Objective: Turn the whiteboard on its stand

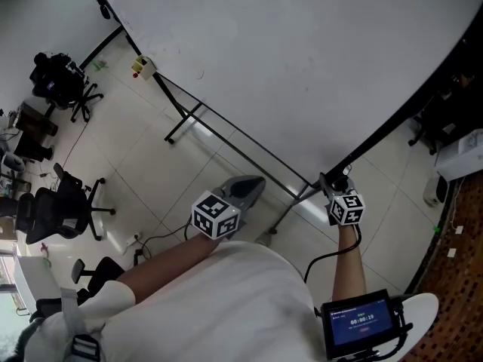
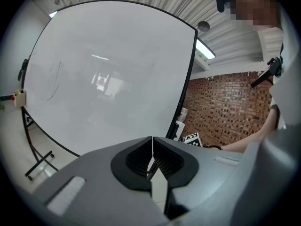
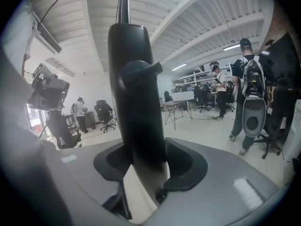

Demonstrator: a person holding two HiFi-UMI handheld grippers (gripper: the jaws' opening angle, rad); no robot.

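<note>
Our right gripper (image 1: 335, 182) is opening its jaws around the black frame edge (image 3: 134, 107) of the large white whiteboard (image 1: 302, 59), seemingly barely touching it; our left gripper (image 1: 250, 187) is closed and empty.

Whiteboard (image 1: 302, 66) on its stand (image 1: 183, 122) ahead, office chairs (image 1: 64, 202) on the floor (image 1: 151, 176) well to its left

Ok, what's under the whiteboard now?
Under the whiteboard you can see the black stand, its foot and a long crossbar, over pale floor tiles. The board covers the rest of the stand and the floor beyond.
</note>
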